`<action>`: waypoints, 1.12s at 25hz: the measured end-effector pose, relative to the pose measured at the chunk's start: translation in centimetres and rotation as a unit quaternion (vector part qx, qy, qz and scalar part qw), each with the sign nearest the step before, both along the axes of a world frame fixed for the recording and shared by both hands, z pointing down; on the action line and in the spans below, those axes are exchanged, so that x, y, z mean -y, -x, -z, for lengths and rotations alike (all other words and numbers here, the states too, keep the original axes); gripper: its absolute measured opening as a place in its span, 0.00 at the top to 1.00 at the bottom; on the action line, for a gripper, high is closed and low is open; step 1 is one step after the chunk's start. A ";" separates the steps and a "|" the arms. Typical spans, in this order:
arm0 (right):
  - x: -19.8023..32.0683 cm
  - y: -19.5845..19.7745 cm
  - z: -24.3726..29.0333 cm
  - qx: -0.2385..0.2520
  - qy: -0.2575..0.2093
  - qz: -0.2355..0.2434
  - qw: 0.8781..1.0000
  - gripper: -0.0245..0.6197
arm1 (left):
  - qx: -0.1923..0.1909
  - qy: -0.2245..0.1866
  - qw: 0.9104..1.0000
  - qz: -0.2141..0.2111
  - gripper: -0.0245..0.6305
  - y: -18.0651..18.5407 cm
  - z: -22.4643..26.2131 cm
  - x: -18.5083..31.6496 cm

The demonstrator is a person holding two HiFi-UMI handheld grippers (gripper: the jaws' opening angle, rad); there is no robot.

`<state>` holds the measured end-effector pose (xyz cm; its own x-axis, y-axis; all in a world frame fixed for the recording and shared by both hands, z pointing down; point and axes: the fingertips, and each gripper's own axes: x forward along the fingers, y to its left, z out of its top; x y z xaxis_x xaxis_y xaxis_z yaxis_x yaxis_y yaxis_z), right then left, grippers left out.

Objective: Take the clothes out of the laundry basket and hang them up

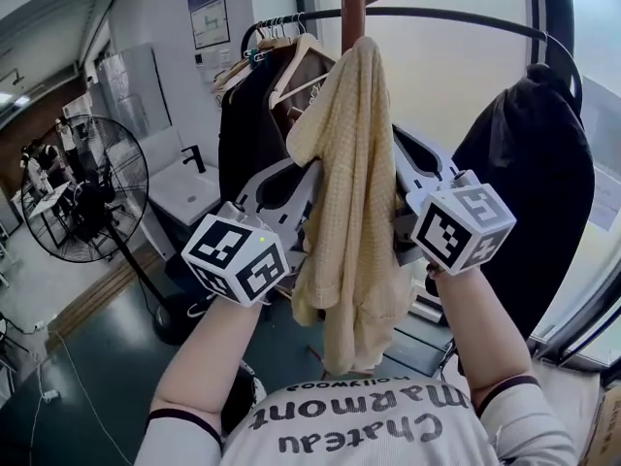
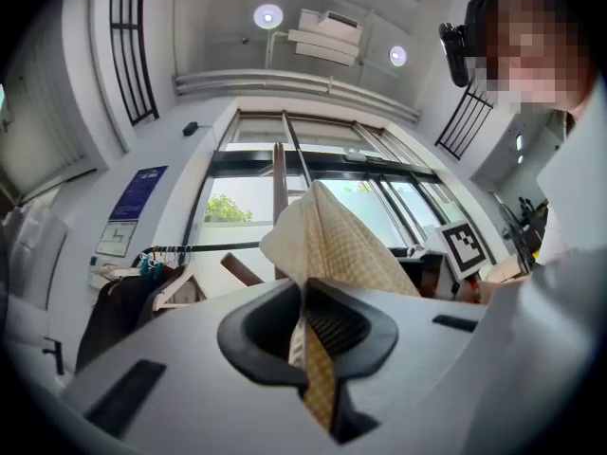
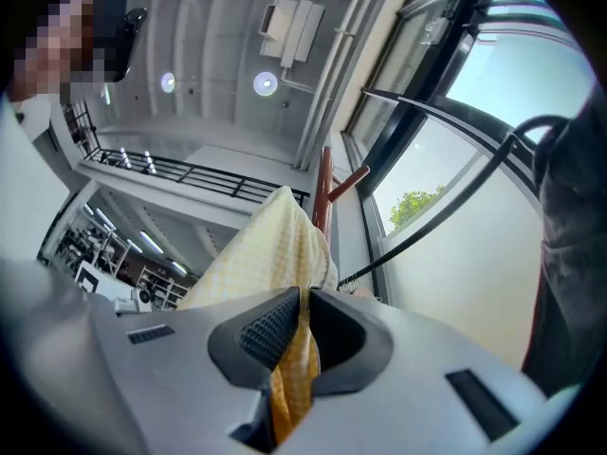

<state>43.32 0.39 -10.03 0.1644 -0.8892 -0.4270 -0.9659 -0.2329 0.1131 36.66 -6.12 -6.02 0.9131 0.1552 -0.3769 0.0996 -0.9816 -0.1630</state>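
Observation:
A pale yellow waffle-knit garment (image 1: 354, 192) hangs bunched between my two grippers, in front of a brown rack pole (image 1: 352, 8). My left gripper (image 1: 309, 178) is shut on the garment's left side; its jaws pinch a fold of the cloth (image 2: 318, 368). My right gripper (image 1: 396, 168) is shut on the right side, with cloth (image 3: 296, 368) squeezed between its ribbed pads. The garment's top rises above both jaws (image 2: 327, 245) (image 3: 270, 254). No laundry basket is in view.
A curved black rail (image 1: 437, 16) carries wooden hangers (image 1: 296, 61) with dark clothes at the left and a black coat (image 1: 534, 183) at the right. A standing fan (image 1: 92, 187) is at the left, a white sink (image 1: 184, 187) behind it.

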 end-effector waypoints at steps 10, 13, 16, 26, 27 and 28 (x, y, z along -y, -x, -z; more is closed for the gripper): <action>-4.9 0.0 -7.9 0.075 0.070 0.083 0.991 0.61 | 0.042 0.116 0.989 0.087 0.74 2.6 -7.7 -2.2; -6.4 0.5 -12.7 0.105 0.113 0.106 0.982 0.61 | 0.065 0.160 0.979 0.111 0.74 3.7 -11.9 -4.4; -7.8 1.8 -17.5 0.136 0.141 0.141 0.970 0.61 | 0.093 0.181 0.969 0.140 0.74 5.6 -16.1 -7.1; -9.7 10.1 -26.5 0.221 0.162 0.189 0.943 0.87 | 0.136 0.231 0.920 0.286 0.95 17.0 -24.2 -11.8; -9.8 11.3 -26.5 0.212 0.165 0.196 0.943 0.87 | 0.125 0.240 0.915 0.300 0.95 18.4 -24.2 -12.0; -9.8 12.7 -26.5 0.203 0.169 0.204 0.943 0.87 | 0.114 0.252 0.909 0.312 0.95 19.8 -24.2 -12.3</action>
<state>30.64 10.21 16.51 -0.1313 -0.9878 -0.0835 -0.9472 0.1498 -0.2835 16.91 6.16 18.17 0.8271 -0.5601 -0.0469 -0.5279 -0.8028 0.2773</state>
